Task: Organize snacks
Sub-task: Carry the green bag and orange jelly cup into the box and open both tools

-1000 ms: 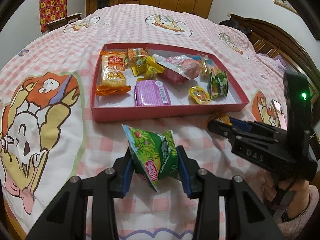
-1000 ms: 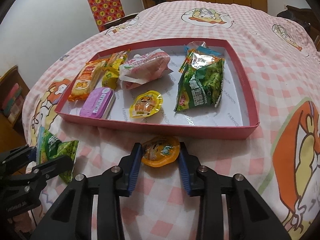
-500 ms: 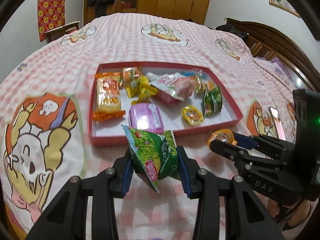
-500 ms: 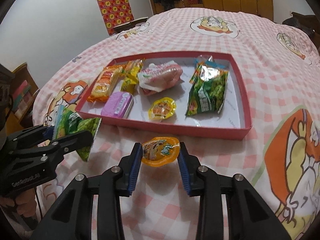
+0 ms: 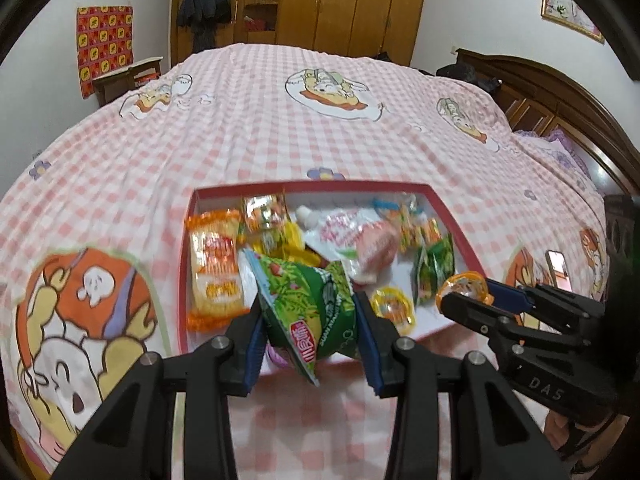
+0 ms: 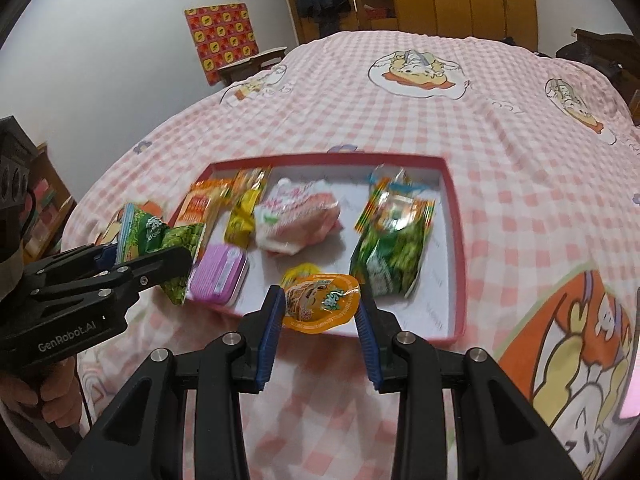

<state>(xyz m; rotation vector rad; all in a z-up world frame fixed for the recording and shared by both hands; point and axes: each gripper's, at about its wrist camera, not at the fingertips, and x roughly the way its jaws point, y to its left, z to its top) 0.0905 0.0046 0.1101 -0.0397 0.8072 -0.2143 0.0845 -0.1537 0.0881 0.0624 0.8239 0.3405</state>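
In your left wrist view, your left gripper point(image 5: 310, 330) sits at 6 o'clock with its 2 blue pads closed on a green snack bag point(image 5: 308, 308), which hangs tilted between them above the near rim of the red tray point(image 5: 186, 280). The tray lies on the pink checked bedspread point(image 5: 280, 120) and holds an orange cracker pack point(image 5: 216, 268) at its 9 o'clock side, a pink-and-white pouch point(image 5: 356, 240) near its middle and a yellow jelly cup point(image 5: 392, 304) toward 4 o'clock. Your right gripper point(image 5: 464, 292) reaches in from 3 o'clock, pinching an orange jelly cup point(image 5: 464, 286) over the tray's right edge

In your right wrist view, your right gripper point(image 6: 320, 314) at 6 o'clock is clamped on the orange jelly cup point(image 6: 320, 304), held over the tray's near rim point(image 6: 460, 280). Inside the tray, a purple packet point(image 6: 220, 274) lies at 9 o'clock of the cup and a second green bag point(image 6: 392, 252) at 2 o'clock. Your left gripper point(image 6: 156, 256) enters from 9 o'clock, gripping the green snack bag point(image 6: 160, 240) over the tray's left corner
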